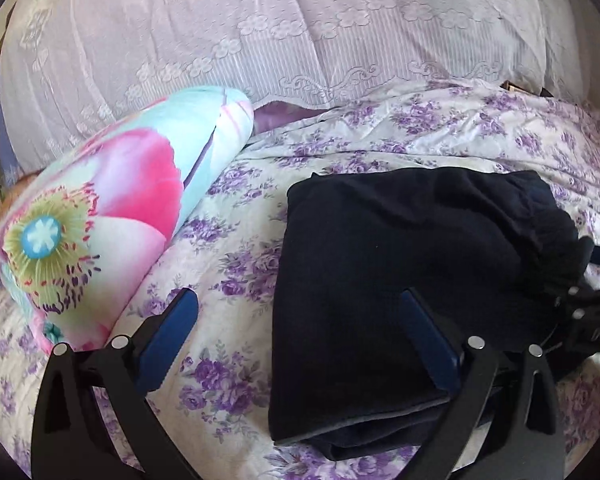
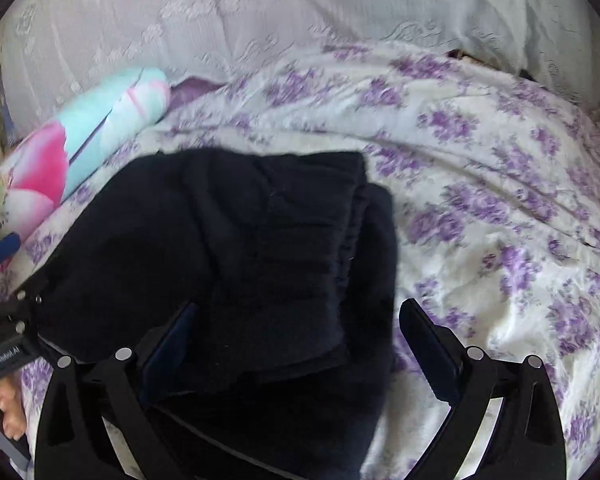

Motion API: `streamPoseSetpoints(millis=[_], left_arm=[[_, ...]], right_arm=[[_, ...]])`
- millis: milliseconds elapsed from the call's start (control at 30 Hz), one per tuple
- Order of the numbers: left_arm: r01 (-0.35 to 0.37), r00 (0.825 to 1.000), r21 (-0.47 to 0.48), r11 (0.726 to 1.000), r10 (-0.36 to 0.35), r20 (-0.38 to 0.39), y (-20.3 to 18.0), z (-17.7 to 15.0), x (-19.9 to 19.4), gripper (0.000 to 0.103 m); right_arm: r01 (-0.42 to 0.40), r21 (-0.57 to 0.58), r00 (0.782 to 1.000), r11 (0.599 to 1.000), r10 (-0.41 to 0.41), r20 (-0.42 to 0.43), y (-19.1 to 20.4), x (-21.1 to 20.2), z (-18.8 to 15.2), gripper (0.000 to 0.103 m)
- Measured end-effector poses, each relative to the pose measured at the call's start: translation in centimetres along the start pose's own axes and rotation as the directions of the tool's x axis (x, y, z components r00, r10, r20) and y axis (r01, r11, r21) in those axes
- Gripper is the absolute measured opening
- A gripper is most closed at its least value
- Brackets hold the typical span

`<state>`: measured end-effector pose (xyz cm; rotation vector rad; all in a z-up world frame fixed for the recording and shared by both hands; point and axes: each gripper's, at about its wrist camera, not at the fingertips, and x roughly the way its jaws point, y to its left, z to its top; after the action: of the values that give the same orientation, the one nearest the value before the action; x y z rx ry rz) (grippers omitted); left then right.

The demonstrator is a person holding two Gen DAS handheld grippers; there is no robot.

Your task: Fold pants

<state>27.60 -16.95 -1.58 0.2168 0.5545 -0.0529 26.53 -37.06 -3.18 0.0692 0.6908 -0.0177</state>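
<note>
Pants [image 1: 412, 276] lie as a compact folded stack mid-bed [image 1: 228, 248], near rolled quilt [image 1: 112, 200]. Left claw [image 1: 300, 312] spread, empty; right claw [image 2: 296, 320] spread, empty, straddling the stack's edge. Likely finishing: press layers flat, square the edges.

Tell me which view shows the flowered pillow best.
Left wrist view: the flowered pillow shows nearly whole and sharp, beside the folded pants. The right wrist view catches only a smaller part at the left edge.
</note>
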Motion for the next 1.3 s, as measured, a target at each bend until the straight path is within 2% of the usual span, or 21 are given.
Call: streamPoseSetpoints(millis=[133, 233, 467, 600, 867, 1067, 1167, 1300], left_arm=[[-0.026, 0.998, 0.027, 0.999, 0.024, 0.062, -0.7, 0.1, -1.3, 0.098], [-0.046, 0.995, 0.046, 0.998, 0.041, 0.095, -1.3, 0.1, -2.1, 0.098], [0.009, 0.992, 0.031, 0.999, -0.012, 0.123, -2.2, -0.5, -5.4, 0.098], [0.031, 0.991, 0.011, 0.999, -0.032, 0.128, -2.0, -1.4, -7.5, 0.098], [0.058, 0.995, -0.089, 0.994, -0.051, 0.08, 0.5, -4.8, -12.0, 0.098], [0.051, 0.998, -0.138, 0.989, -0.046, 0.042, 2.4, -8.7, -15.7, 0.098], [0.052, 0.999, -0.154, 0.987, -0.05, 0.021, 3.7, -11.6, -18.1, 0.098], [0.062, 0.998, -0.195, 0.979, -0.061, 0.007, 5.7, -15.5, -21.5, 0.098]], right_arm=[[-0.005, 0.036, 0.99, 0.999, 0.0, 0.141, -0.8, -3.2, -0.9, 0.1], [-0.017, 0.068, 0.985, 0.998, 0.005, 0.175, -1.7, -4.7, -1.7, 0.1], [-0.063, 0.24, 0.984, 0.969, 0.019, 0.18, -5.4, -7.7, -5.1, 0.1], [-0.085, 0.318, 0.989, 0.944, 0.043, 0.139, -6.8, -8.9, -7.8, 0.1], [-0.132, 0.448, 0.986, 0.884, 0.069, 0.155, -8.4, -13.6, -13.4, 0.1], [-0.141, 0.453, 0.985, 0.88, 0.079, 0.154, -7.4, -17.9, -17.8, 0.1], [-0.139, 0.405, 0.983, 0.903, 0.076, 0.167, -5.8, -20.6, -19.6, 0.1], [-0.124, 0.303, 0.969, 0.945, 0.05, 0.241, -3.3, -24.8, -21.5, 0.1]])
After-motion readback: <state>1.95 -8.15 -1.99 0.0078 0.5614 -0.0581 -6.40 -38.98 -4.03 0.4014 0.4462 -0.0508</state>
